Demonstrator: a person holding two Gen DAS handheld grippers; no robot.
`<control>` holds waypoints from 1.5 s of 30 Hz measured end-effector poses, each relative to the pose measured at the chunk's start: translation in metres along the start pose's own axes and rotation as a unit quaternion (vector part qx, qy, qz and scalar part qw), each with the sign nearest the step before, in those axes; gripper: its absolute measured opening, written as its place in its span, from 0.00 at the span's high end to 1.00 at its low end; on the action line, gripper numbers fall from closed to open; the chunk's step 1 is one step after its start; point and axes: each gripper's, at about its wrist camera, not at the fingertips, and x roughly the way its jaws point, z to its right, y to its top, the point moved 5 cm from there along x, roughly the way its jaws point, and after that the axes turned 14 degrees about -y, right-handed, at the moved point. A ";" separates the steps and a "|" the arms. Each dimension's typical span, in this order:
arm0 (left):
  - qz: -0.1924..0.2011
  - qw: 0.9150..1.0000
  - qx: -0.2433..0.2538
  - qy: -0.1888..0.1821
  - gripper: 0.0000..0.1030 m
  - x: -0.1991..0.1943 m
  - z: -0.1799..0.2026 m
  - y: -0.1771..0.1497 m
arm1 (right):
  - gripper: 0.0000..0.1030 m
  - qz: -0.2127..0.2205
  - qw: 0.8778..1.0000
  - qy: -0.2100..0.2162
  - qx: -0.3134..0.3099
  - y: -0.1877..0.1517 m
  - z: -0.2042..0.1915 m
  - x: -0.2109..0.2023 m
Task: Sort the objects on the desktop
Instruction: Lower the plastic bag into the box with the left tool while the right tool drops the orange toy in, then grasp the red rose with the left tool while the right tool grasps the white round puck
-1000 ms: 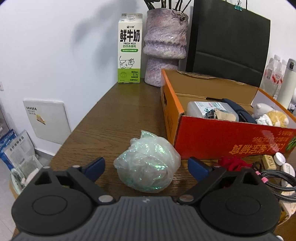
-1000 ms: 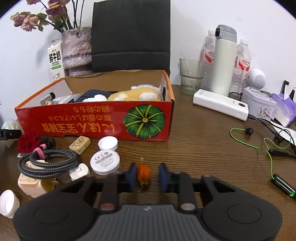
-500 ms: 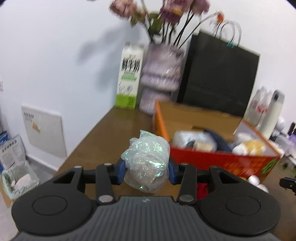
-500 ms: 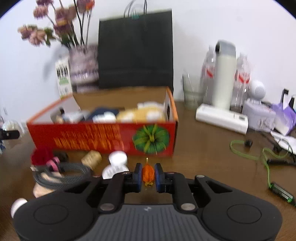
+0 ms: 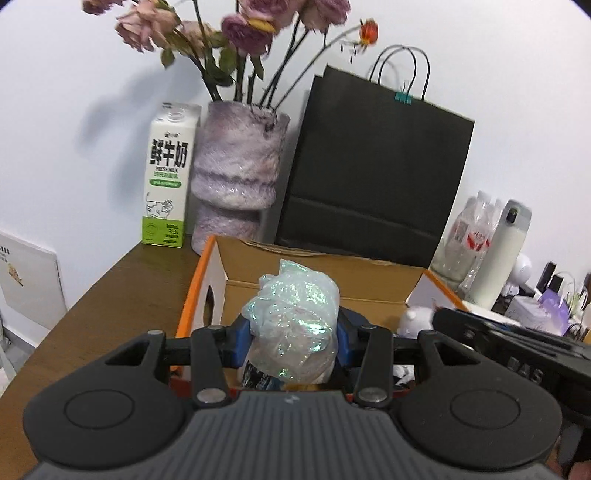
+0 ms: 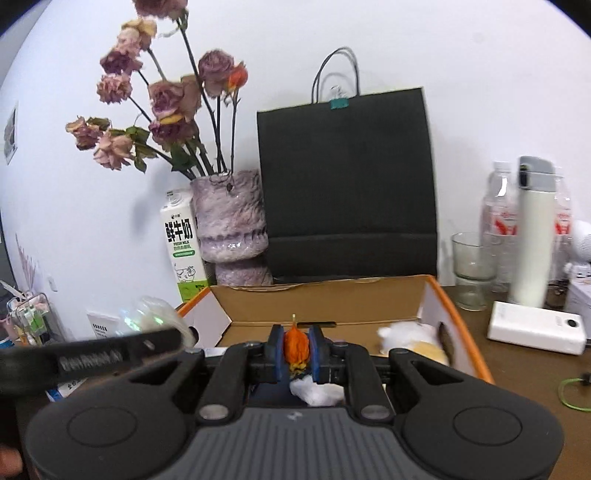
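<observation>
Both up over the box. Left gripper (image 5: pixel 293 341), blue pads clamped on crumpled ball of iridescent clear plastic wrap (image 5: pixel 295 328), pads pressing both sides, ball bulging above and below the pads. Held above open orange-and-red cardboard box (image 5: pixel 201 280), over its left end; dark label of some item visible below the ball inside the box, item itself unclear. Right gripper (image 6: pixel 295 349), pads nearly together, pinched on small orange dried fruit husk with thin stem (image 6: pixel 295 345), stem pointing up. Held above same box (image 6: pixel 458 325), about mid-width; white crumpled tissue (image 6: pixel 317 393) directly below inside, white-and-yellow plush toy (image 6: pixel 413 338) at the right end of the box. Each gripper also seen blurred at edge of the other's view: right one at right in left wrist view, left one with plastic ball at left in right wrist view, so side by side, near each other. Behind box, against white wall: green-and-white fresh milk carton (image 5: pixel 168 181), mottled purple ceramic vase (image 5: pixel 236 177) with dried pink roses (image 5: pixel 236 27), black paper shopping bag with teal binder clip (image 5: pixel 373 173). Right of box on brown wooden table (image 6: pixel 524 373): empty clear glass tumbler (image 6: pixel 474 269), white insulated flask with grey lid (image 6: pixel 533 236), plastic water bottles (image 6: pixel 500 218), white power bank (image 6: pixel 537 326), green cable (image 6: pixel 570 391).
</observation>
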 end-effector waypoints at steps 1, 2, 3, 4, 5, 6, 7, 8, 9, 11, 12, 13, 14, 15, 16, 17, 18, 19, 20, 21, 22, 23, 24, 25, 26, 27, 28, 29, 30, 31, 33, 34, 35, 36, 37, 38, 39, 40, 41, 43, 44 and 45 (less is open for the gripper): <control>-0.005 1.000 0.002 0.000 0.57 0.006 -0.002 0.000 | 0.87 -0.005 1.000 0.000 0.001 0.000 -0.002 0.007; -0.009 1.000 0.003 -0.002 0.57 0.009 -0.003 0.000 | 0.87 -0.011 1.000 0.000 0.001 -0.001 -0.001 0.015; -0.011 1.000 0.005 -0.002 0.57 0.013 -0.004 0.000 | 0.87 -0.017 1.000 -0.002 0.000 -0.003 -0.001 0.021; -0.015 1.000 0.008 -0.001 0.57 0.019 -0.005 0.000 | 0.87 -0.023 1.000 -0.004 -0.003 -0.005 0.000 0.027; -0.019 1.000 0.011 0.000 0.57 0.022 -0.006 -0.001 | 0.87 -0.030 0.999 -0.007 -0.008 -0.007 0.001 0.033; -0.023 1.000 0.014 -0.001 0.57 0.026 -0.007 -0.001 | 0.87 -0.035 0.999 -0.011 -0.011 -0.010 0.002 0.037; -0.028 0.999 0.016 -0.002 0.56 0.031 -0.008 -0.002 | 0.87 -0.042 0.999 -0.014 -0.013 -0.012 0.004 0.041; -0.032 0.999 0.018 -0.003 0.54 0.034 -0.008 -0.002 | 0.87 -0.048 0.999 -0.017 -0.014 -0.015 0.006 0.044; -0.036 0.999 0.021 -0.004 0.51 0.037 -0.008 -0.003 | 0.87 -0.052 0.998 -0.019 -0.013 -0.017 0.007 0.046; -0.042 0.999 0.023 0.000 0.28 0.041 -0.008 -0.004 | 0.83 -0.062 0.998 -0.021 -0.005 -0.019 0.011 0.050; -0.038 0.999 0.024 0.000 0.25 0.041 -0.008 -0.003 | 0.76 -0.064 0.998 -0.021 0.001 -0.019 0.013 0.050; -0.032 0.999 0.025 -0.002 0.18 0.038 -0.007 -0.002 | 0.70 -0.063 0.998 -0.020 0.004 -0.019 0.014 0.048; -0.025 0.999 0.025 0.000 0.07 0.035 -0.007 0.000 | 0.56 -0.058 0.998 -0.019 0.008 -0.017 0.015 0.045; -0.016 1.000 0.026 0.005 0.01 0.031 -0.006 0.002 | 0.40 -0.052 0.998 -0.018 0.012 -0.015 0.017 0.042; 0.000 1.000 0.025 0.012 0.00 0.026 -0.007 0.005 | 0.35 -0.042 0.999 -0.023 0.015 -0.013 0.019 0.037; 0.009 1.000 0.023 0.015 0.00 0.022 -0.007 0.007 | 0.25 -0.035 0.999 -0.027 0.016 -0.011 0.020 0.035; 0.011 1.000 0.021 0.014 0.00 0.020 -0.008 0.010 | 0.17 -0.030 0.999 -0.033 0.016 -0.009 0.022 0.032; 0.011 1.000 0.017 0.014 0.00 0.018 -0.009 0.011 | 0.14 -0.028 0.999 -0.035 0.017 -0.007 0.023 0.031; 0.011 1.000 0.014 0.017 0.00 0.016 -0.010 0.012 | 0.12 -0.027 0.999 -0.034 0.019 -0.006 0.024 0.029; 0.010 1.000 0.013 0.020 0.00 0.015 -0.011 0.012 | 0.12 -0.027 0.999 -0.031 0.019 -0.005 0.025 0.028; 0.008 1.000 0.013 0.023 0.00 0.014 -0.012 0.012 | 0.10 -0.029 0.999 -0.031 0.018 -0.005 0.026 0.027; 0.006 1.000 0.015 0.024 0.00 0.012 -0.012 0.012 | 0.03 -0.030 0.999 -0.032 0.017 -0.005 0.026 0.026; 0.006 1.000 0.016 0.024 0.00 0.010 -0.013 0.011 | 0.00 -0.030 0.999 -0.035 0.014 -0.005 0.027 0.025; 0.005 1.000 0.017 0.024 0.00 0.008 -0.013 0.011 | 0.00 -0.030 0.999 -0.037 0.011 -0.006 0.027 0.023; 0.005 1.000 0.019 0.025 0.00 0.005 -0.013 0.010 | 0.00 -0.031 0.999 -0.039 0.008 -0.007 0.028 0.020; 0.004 0.999 0.021 0.026 0.00 0.002 -0.013 0.010 | 0.00 -0.032 0.999 -0.040 0.005 -0.008 0.029 0.018; 0.004 0.999 0.023 0.027 0.00 -0.002 -0.013 0.009 | 0.00 -0.033 0.999 -0.041 0.003 -0.009 0.030 0.014; 0.002 0.999 0.023 0.028 0.00 -0.005 -0.013 0.007 | 0.00 -0.035 0.999 -0.042 0.001 -0.011 0.031 0.011; 0.001 0.999 0.024 0.029 0.00 -0.009 -0.013 0.005 | 0.00 -0.036 0.998 -0.043 -0.002 -0.013 0.031 0.007; -0.001 0.999 0.025 0.031 0.00 -0.015 -0.013 0.003 | 0.00 -0.038 0.998 -0.043 -0.007 -0.016 0.033 0.001; -0.005 0.999 0.027 0.034 0.00 -0.026 -0.014 -0.002 | 0.00 -0.041 0.998 -0.048 -0.014 -0.021 0.036 -0.007; -0.006 0.999 0.027 0.038 0.00 -0.032 -0.015 -0.005 | 0.00 -0.045 0.997 -0.052 -0.018 -0.024 0.038 -0.011; -0.007 0.999 0.027 0.041 0.00 -0.038 -0.016 -0.008 | 0.00 -0.048 0.997 -0.055 -0.022 -0.028 0.040 -0.014; -0.010 0.999 0.026 0.042 0.00 -0.043 -0.017 -0.011 | 0.00 -0.052 0.997 -0.057 -0.025 -0.032 0.042 -0.018; -0.014 0.999 0.024 0.044 0.00 -0.049 -0.018 -0.015 | 0.00 -0.057 0.996 -0.061 -0.027 -0.035 0.044 -0.022; -0.017 0.999 0.022 0.046 0.00 -0.053 -0.020 -0.018 | 0.00 -0.063 0.996 -0.064 -0.030 -0.040 0.047 -0.026; -0.020 0.998 0.020 0.050 0.00 -0.058 -0.021 -0.021 | 0.00 -0.067 0.995 -0.066 -0.031 -0.044 0.050 -0.029; -0.024 0.998 0.017 0.051 0.00 -0.062 -0.022 -0.026 | 0.00 -0.072 0.994 -0.069 -0.033 -0.048 0.052 -0.033; -0.028 0.998 0.015 0.052 0.00 -0.066 -0.023 -0.029 | 0.00 -0.078 0.994 -0.072 -0.035 -0.054 0.055 -0.036; -0.036 0.998 0.011 0.055 0.00 -0.072 -0.024 -0.037 | 0.00 -0.088 0.992 -0.081 -0.042 -0.063 0.058 -0.043; -0.040 0.998 0.010 0.057 0.00 -0.075 -0.023 -0.040 | 0.00 -0.091 0.991 -0.085 -0.046 -0.067 0.059 -0.046; -0.044 0.997 0.009 0.058 0.00 -0.077 -0.023 -0.043 | 0.00 -0.093 0.990 -0.089 -0.049 -0.070 0.061 -0.049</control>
